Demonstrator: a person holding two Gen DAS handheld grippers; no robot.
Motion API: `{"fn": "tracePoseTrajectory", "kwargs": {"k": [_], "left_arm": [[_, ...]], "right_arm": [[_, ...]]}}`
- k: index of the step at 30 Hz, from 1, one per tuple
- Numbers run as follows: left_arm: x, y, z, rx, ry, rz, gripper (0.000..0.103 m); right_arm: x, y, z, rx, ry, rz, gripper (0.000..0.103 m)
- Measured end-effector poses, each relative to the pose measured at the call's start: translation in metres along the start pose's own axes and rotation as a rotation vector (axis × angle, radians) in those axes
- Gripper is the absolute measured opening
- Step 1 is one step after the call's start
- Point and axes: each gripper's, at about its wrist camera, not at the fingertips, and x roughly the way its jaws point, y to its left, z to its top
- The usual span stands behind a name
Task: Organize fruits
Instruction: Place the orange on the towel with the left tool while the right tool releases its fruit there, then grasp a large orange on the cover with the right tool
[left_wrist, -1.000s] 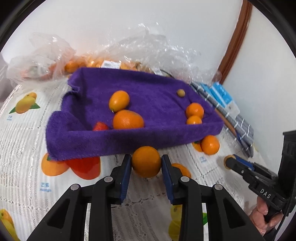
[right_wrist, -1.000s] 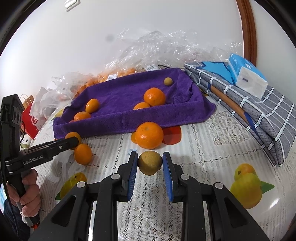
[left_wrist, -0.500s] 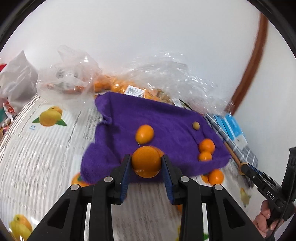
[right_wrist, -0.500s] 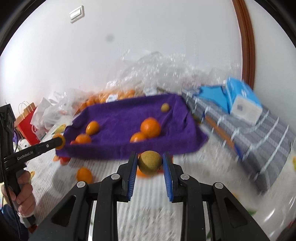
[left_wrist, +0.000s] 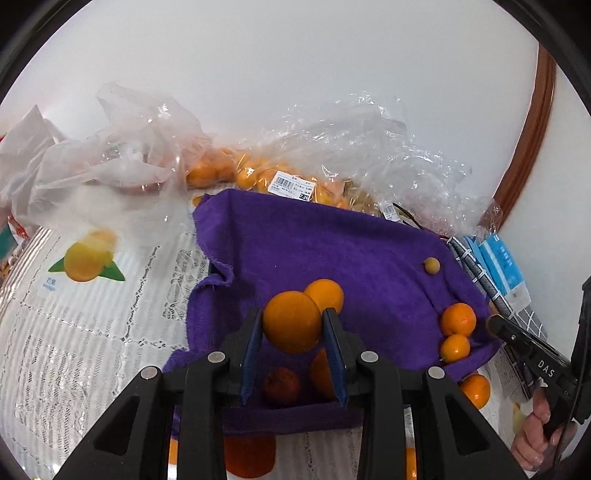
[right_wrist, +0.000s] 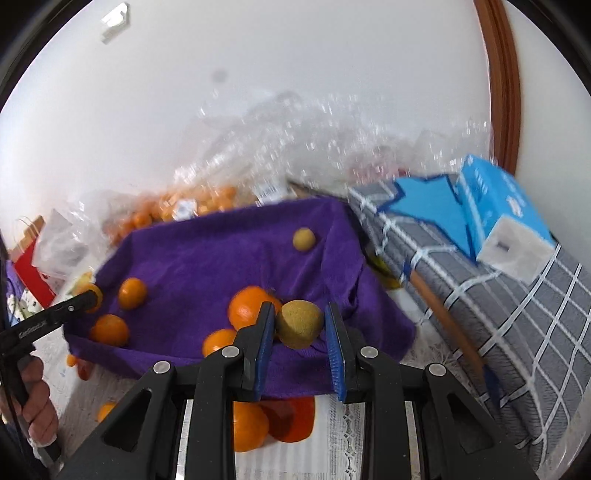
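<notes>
Left gripper (left_wrist: 292, 326) clamps an orange (left_wrist: 291, 320), held above the purple towel (left_wrist: 332, 243) near its front-left part. Right gripper (right_wrist: 299, 325) pinches a yellow-green fruit (right_wrist: 298, 323) over the towel's front edge, w/ loose oranges on the cloth nearby. Readable text: "DAS" on the right gripper's body in left view; a barcode label (left_wrist: 291, 183) on the plastic bag (left_wrist: 369, 147) behind, digits too small. Both grippers point fwd toward the towel, tilted slightly down.

Free room mid purple towel (left_wrist: 332, 251); oranges (left_wrist: 456, 332) crowd its right edge, plastic bags (left_wrist: 369, 147) block the back.
</notes>
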Motion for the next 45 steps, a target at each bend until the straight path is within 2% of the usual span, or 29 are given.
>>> {"fn": "tracePoseTrajectory", "kwargs": {"k": [2,7,11,13,16,18,20,22,27,28,30,32,36,39,42,45], "left_arm": [[0.001,-0.001,-0.001,-0.008,0.002,-0.012,0.031],[0.005,-0.004,-0.003,0.01,0.012,0.014,0.031],[0.007,-0.003,-0.003,0.008,0.02,0.013,0.031],[0.007,-0.002,-0.003,0.005,0.024,0.012,0.031],[0.008,-0.003,-0.003,0.01,0.03,0.0,0.038],[0.006,-0.005,-0.003,0.018,0.023,0.005,0.042],[0.0,-0.005,-0.004,0.022,-0.004,0.012,0.044],[-0.006,-0.005,-0.004,0.018,-0.022,0.005,0.044],[-0.034,-0.004,-0.009,0.027,-0.055,-0.01,0.045],[-0.039,-0.003,-0.012,0.026,-0.058,-0.015,0.047],[-0.049,-0.003,-0.022,0.026,-0.034,-0.04,0.048],[-0.052,-0.006,-0.033,0.032,0.007,-0.073,0.048],[-0.055,-0.025,-0.053,0.075,0.051,-0.123,0.048],[-0.05,-0.043,-0.065,0.109,0.111,-0.175,0.048],[-0.043,-0.06,-0.075,0.138,0.149,-0.18,0.048],[-0.033,-0.073,-0.081,0.157,0.174,-0.147,0.048]], "right_arm": [[0.004,0.001,-0.001,-0.006,0.014,-0.003,0.027],[0.008,0.007,-0.007,-0.043,0.024,-0.028,0.028],[0.009,0.003,-0.007,-0.028,0.03,-0.032,0.036],[0.006,0.002,-0.008,-0.025,0.024,-0.038,0.036],[-0.007,0.003,-0.015,-0.023,0.008,-0.037,0.038],[-0.017,0.005,-0.019,-0.024,0.005,-0.005,0.046],[-0.023,0.01,-0.026,-0.031,0.029,0.085,0.05],[-0.023,0.018,-0.031,-0.065,0.05,0.106,0.05],[-0.015,0.038,-0.047,-0.136,0.106,0.083,0.05],[-0.012,0.039,-0.047,-0.14,0.116,0.079,0.05],[-0.002,0.041,-0.05,-0.147,0.149,0.047,0.05],[0.007,0.039,-0.05,-0.139,0.191,0.046,0.041],[-0.007,0.036,-0.051,-0.145,0.136,0.049,0.041],[-0.023,0.027,-0.054,-0.143,0.074,0.017,0.041],[-0.036,0.014,-0.053,-0.123,0.023,-0.014,0.041],[-0.04,-0.003,-0.049,-0.071,0.006,-0.034,0.041]]}}
